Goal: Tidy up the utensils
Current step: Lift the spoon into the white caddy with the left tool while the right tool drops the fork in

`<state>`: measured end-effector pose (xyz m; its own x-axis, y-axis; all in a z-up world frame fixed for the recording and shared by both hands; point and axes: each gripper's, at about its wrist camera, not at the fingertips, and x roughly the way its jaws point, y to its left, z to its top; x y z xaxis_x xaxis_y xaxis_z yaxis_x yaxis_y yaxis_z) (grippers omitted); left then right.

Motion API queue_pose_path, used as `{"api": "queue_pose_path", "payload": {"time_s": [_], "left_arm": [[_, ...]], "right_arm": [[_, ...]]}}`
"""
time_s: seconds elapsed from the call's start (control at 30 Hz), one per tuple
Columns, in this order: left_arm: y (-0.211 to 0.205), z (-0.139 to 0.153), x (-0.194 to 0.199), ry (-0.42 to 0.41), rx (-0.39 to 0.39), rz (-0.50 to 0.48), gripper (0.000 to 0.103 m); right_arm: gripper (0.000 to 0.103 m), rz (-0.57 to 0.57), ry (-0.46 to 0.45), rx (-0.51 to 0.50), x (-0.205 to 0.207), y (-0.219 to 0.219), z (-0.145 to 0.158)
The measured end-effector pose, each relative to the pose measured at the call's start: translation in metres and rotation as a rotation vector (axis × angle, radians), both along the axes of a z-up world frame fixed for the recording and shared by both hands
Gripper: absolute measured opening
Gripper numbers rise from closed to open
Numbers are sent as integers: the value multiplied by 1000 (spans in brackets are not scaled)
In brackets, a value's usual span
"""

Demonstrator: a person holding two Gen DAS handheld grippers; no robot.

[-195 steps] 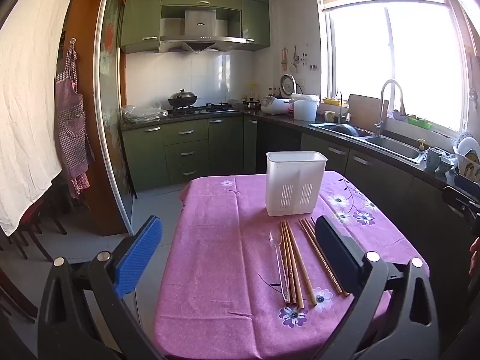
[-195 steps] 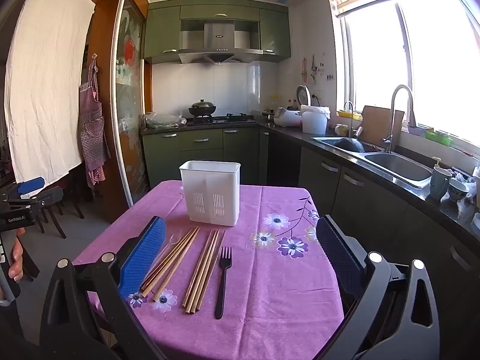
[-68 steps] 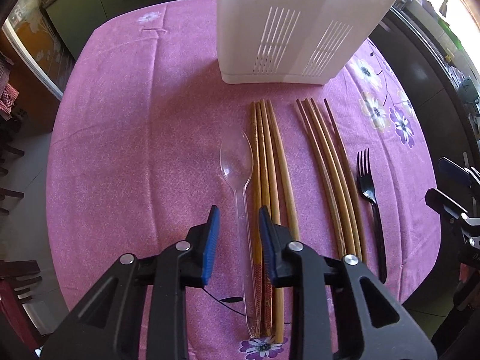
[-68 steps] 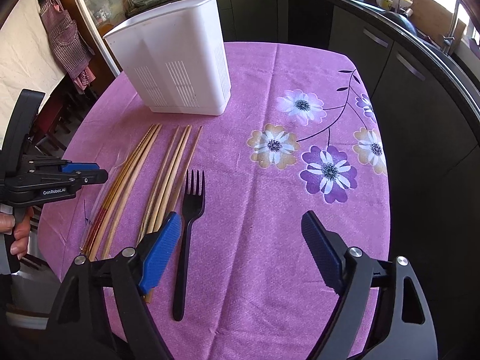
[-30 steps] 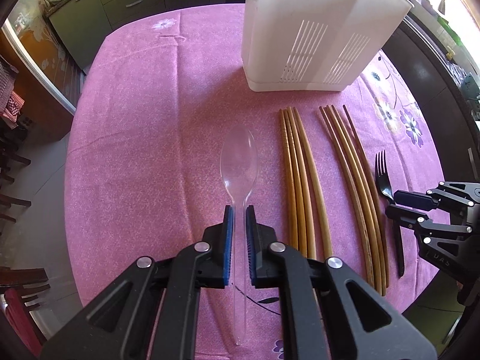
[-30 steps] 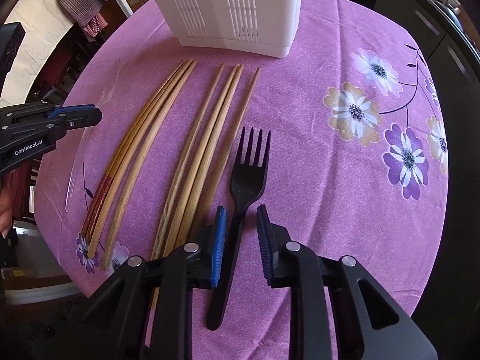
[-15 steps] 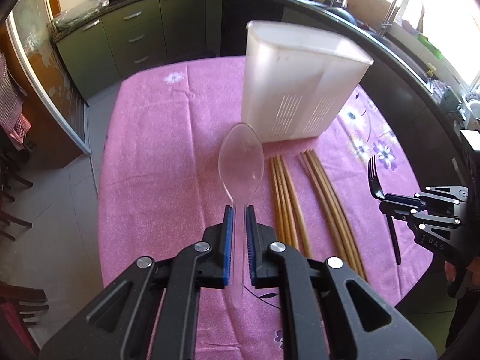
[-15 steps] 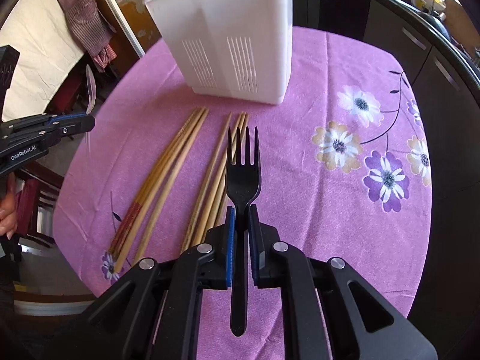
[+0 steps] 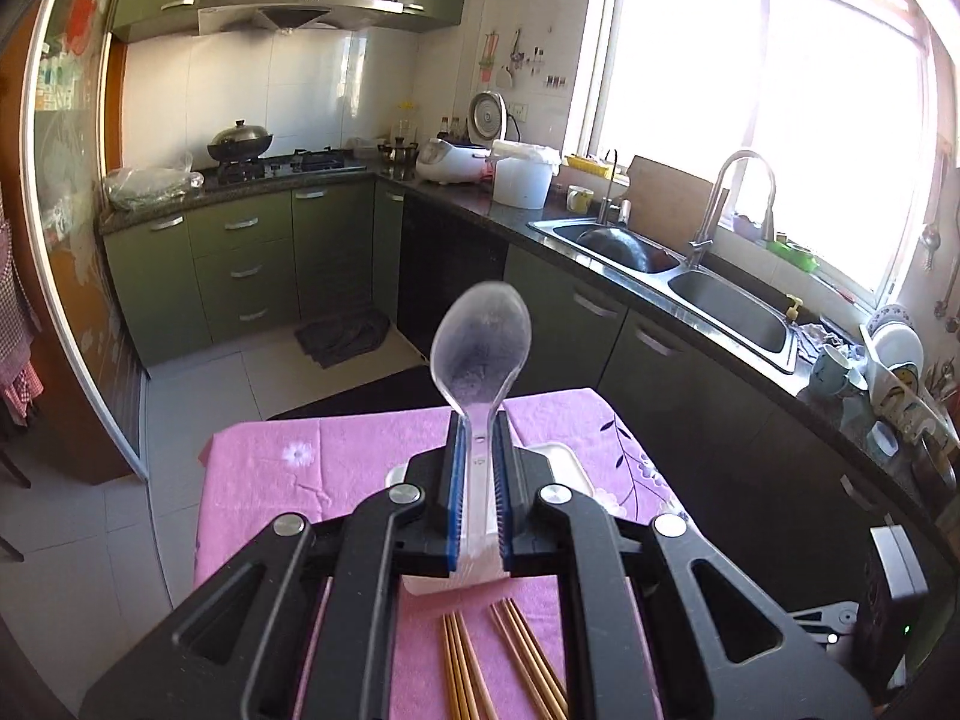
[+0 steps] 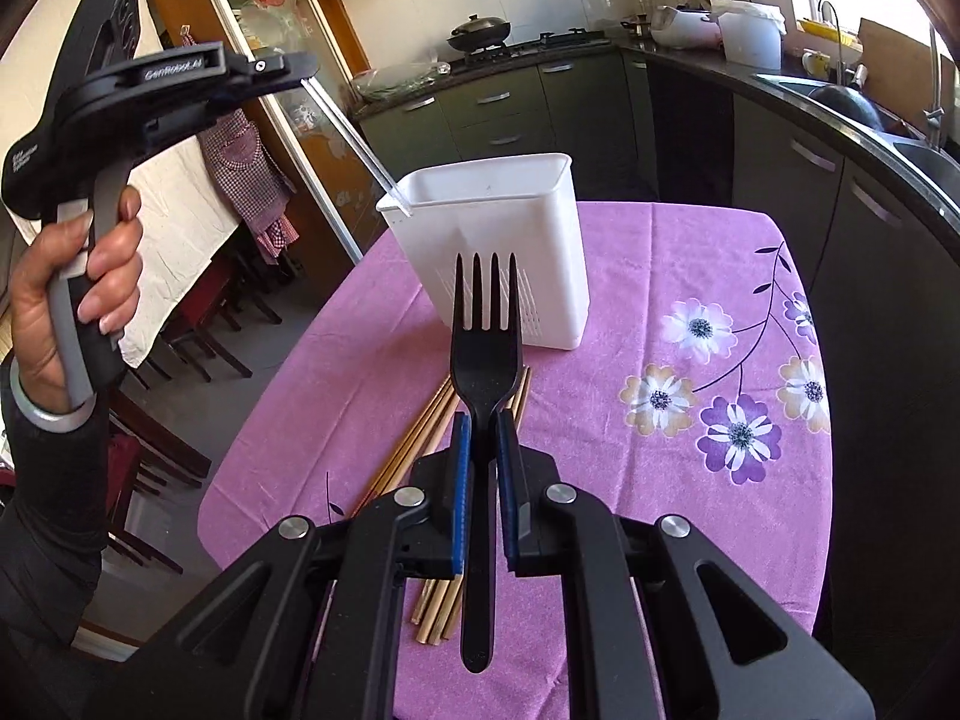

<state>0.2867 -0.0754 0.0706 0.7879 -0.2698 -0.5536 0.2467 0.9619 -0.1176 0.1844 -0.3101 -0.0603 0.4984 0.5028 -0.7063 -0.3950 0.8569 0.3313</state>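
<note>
1. The left tool point(image 9: 477, 480) is pinched on the handle of a clear plastic spoon point(image 9: 481, 354), bowl end pointing up. From the right wrist view, the left tool point(image 10: 282, 69) is raised above and to the left of the white utensil holder point(image 10: 498, 240), and the lower tip of the spoon handle point(image 10: 384, 180) sits right at the holder's near-left rim.

2. The right tool point(image 10: 480, 468) is pressed together on the handle of a black fork point(image 10: 485, 372), tines up, lifted clear of the desk point(image 10: 690, 480) and in front of the holder.

3. Two bundles of wooden chopsticks point(image 9: 504, 678) lie on the purple cloth in front of the holder, untouched by either tool.

4. Step in hand, as I judge it: both single utensils are picked up, and the spoon is being fed handle-first into the holder.

5. The next move likely calls for lowering the left tool until the handle is well inside the rim, then spreading its jaws. The handle is slanted, so its tip could catch on the rim or slip outside it.

6. The fork should follow in the same way, and the chopsticks remain to be done.
</note>
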Motion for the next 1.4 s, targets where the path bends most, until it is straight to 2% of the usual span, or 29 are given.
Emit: {"api": "queue_pose_path", "payload": {"time_s": [0.1, 0.27, 0.53, 0.73, 0.83, 1.03, 1.07, 1.1, 1.17, 1.33, 1.4], "left_arm": [[-10, 3, 10, 19, 12, -11, 9], [-15, -2, 22, 23, 37, -14, 9], [-8, 3, 31, 42, 6, -20, 9], [-10, 12, 34, -6, 31, -8, 9], [-12, 1, 44, 1, 45, 3, 9], [-14, -40, 60, 77, 61, 5, 10], [-14, -46, 61, 91, 64, 5, 16], [-12, -51, 61, 102, 66, 7, 28], [-8, -57, 59, 110, 68, 9, 41], [3, -52, 38, 78, 73, 2, 42], [8, -47, 27, 66, 68, -3, 48]], "right_arm": [[10, -7, 7, 11, 0, -10, -10], [10, -11, -2, 35, 3, -17, -7], [10, 8, -4, 44, 7, -13, -7], [10, 0, -7, 62, 16, -14, -9], [10, -2, -13, 65, 18, -13, -8], [10, -4, -50, 72, 25, -12, 7], [10, -4, -64, 74, 27, -11, 13], [10, -3, -80, 74, 29, -9, 19], [10, -6, -116, 74, 35, -5, 32], [10, -40, -225, 104, 66, 8, 72], [10, -72, -278, 139, 85, 13, 86]]}}
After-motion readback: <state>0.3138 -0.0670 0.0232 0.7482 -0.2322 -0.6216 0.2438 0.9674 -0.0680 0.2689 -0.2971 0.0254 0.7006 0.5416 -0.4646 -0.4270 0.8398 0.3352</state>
